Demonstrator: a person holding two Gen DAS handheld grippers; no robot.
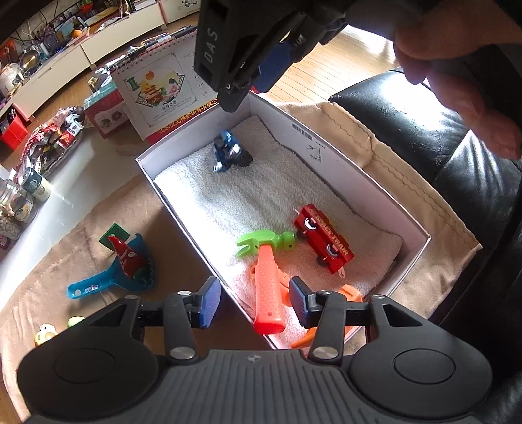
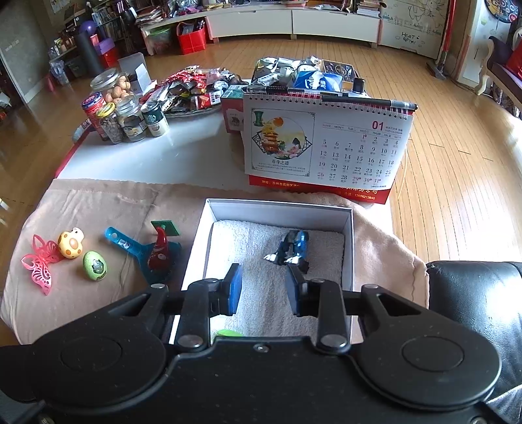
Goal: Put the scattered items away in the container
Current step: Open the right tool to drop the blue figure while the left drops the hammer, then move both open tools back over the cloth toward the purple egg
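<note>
An open white cardboard box (image 1: pixel 326 153) lined with a pale terry towel (image 1: pixel 248 199) sits on a tan cloth (image 2: pixel 98 208) and holds a blue and black toy robot (image 1: pixel 228 153) toward its 12 o'clock end, a red toy wagon (image 1: pixel 323 243) lettered "SPACE TRAIN" at about 4 o'clock, and a toy hammer with a green head and orange handle (image 1: pixel 267 277) lying over orange plastic pieces (image 1: pixel 350 292) at 6 o'clock. The left gripper (image 1: pixel 254 305) hangs over that end with its blue pads spread, the hammer handle between them but untouched. The right gripper (image 2: pixel 264 290) also stands parted and empty above the towel, the robot just beyond its tips; in the left wrist view its black body reads "DAS" and a hand (image 1: pixel 456 65) holds it. Only the left wrist view shows the wagon and the whole hammer. Only the right wrist view shows the pink filigree butterfly (image 2: pixel 39 264), a yellow spotted mushroom toy (image 2: pixel 70 244) and a green egg (image 2: pixel 94 265) clearly, at 9 o'clock from the box, plus the full desk calendar (image 2: pixel 326 146) marked "01" at 12 o'clock. Both show a blue plastic scoop (image 2: pixel 143 251) with a red toy (image 2: pixel 160 252) on it. A can (image 2: pixel 155 119) carries a Starbucks logo, and the far cabinet (image 2: pixel 411 26) reads "HEART YOU".
</note>
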